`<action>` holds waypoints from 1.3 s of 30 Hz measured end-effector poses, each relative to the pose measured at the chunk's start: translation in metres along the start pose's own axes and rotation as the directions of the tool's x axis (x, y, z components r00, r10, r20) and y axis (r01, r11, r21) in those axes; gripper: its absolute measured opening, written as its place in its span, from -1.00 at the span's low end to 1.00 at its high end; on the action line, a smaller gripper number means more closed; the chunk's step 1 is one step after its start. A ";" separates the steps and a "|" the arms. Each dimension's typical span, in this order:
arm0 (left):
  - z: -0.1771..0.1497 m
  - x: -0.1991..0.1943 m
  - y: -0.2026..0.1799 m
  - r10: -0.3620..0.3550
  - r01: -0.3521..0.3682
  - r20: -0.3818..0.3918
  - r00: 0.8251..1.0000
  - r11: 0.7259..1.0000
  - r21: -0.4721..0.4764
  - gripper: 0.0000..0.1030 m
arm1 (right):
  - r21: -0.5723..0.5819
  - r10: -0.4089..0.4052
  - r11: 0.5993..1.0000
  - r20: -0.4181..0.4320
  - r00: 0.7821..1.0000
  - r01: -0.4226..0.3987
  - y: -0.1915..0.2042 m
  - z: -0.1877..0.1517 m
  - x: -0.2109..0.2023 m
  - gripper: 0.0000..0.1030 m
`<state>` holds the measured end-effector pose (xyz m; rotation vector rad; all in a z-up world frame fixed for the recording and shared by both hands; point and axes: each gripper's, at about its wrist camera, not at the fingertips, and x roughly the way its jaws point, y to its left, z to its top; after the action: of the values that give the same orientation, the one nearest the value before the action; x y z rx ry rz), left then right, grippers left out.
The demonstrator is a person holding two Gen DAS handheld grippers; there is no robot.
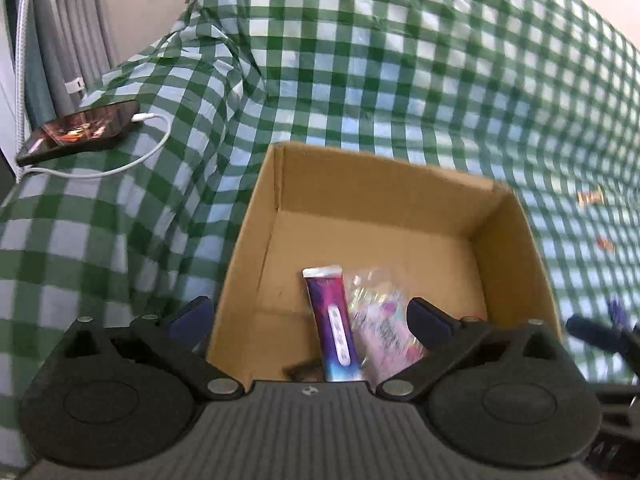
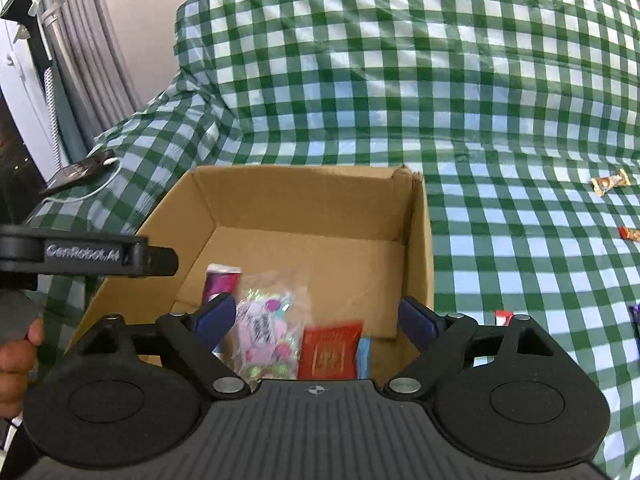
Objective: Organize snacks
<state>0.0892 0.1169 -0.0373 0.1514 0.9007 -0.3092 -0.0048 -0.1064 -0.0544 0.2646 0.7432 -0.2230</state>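
Both grippers over cardboard box (image 2: 418, 240): left gripper (image 1: 308, 316), right gripper (image 2: 316, 320) released, nothing grasped. Purple packet (image 1: 334, 328), red packet (image 2: 330, 354) inside near edge. I lift straight out, avoiding walls.

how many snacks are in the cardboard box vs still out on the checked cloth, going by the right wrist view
In the brown cardboard box: 4 (purple tube packet, clear pink-printed bag, red square packet, blue packet)
On the green checked cloth: 4 (gold wrapped candy, orange wrapped candy, two edge slivers)
Total: 8
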 end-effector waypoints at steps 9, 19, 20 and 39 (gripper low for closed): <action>-0.075 -0.067 0.008 0.050 -0.053 -0.084 0.995 0.998 -0.036 0.99 | 0.011 0.020 1.000 -0.053 0.998 -0.020 0.033 -0.039 -0.061 0.94; -0.116 -0.134 0.016 0.077 -0.078 -0.023 0.997 0.996 -0.053 0.99 | -0.122 -0.013 0.992 0.048 0.999 0.018 0.066 -0.075 -0.139 0.99; -0.118 -0.140 0.013 0.078 -0.078 -0.009 0.997 0.996 -0.054 0.99 | -0.132 -0.009 0.991 0.057 0.998 0.016 0.068 -0.076 -0.145 0.99; -0.149 -0.206 -0.003 0.097 -0.094 0.125 0.987 0.995 -0.024 0.99 | -0.157 0.023 0.988 0.226 0.974 0.012 0.085 -0.105 -0.217 0.99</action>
<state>-0.1422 0.1936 0.0333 0.1561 0.7680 -0.2188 -0.2022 0.0298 0.0348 0.0887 0.5297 -0.1845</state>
